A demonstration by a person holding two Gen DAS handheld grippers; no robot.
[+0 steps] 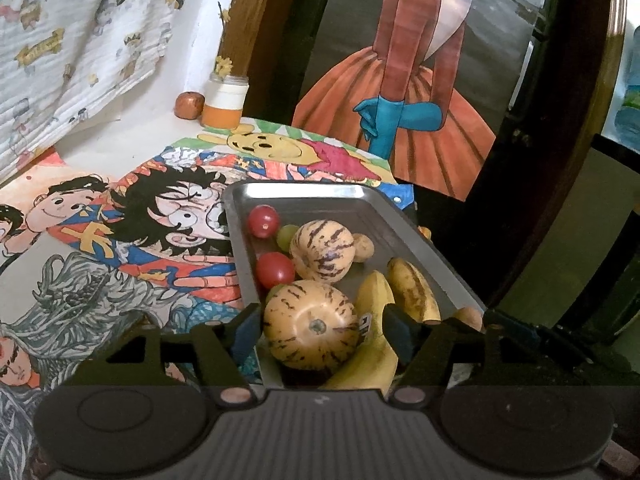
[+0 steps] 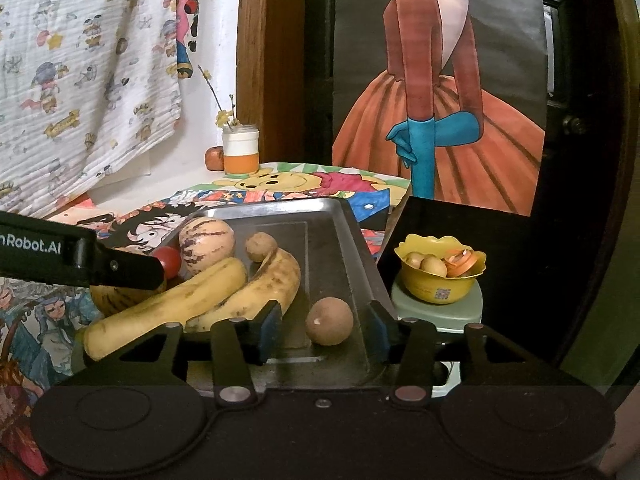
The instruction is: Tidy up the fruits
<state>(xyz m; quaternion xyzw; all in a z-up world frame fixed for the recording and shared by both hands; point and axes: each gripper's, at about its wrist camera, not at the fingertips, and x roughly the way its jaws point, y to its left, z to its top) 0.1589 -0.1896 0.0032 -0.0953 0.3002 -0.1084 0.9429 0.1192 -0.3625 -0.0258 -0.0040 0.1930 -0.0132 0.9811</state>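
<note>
Fruits sit in the metal tray [image 2: 344, 240], frame centre. Striped melon [image 1: 311, 326], firm and rounded, between the spread left hand-held gripper [image 1: 318, 330]; right hand-held gripper [image 2: 326, 330] spread around a small brown fruit [image 2: 329, 321].

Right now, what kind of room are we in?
Likely a home, perhaps a child's or hobby corner: hand-coloured cartoon drawings cover the table, a printed cloth hangs on the wall, and a metal tray of fruit sits on top.
</note>
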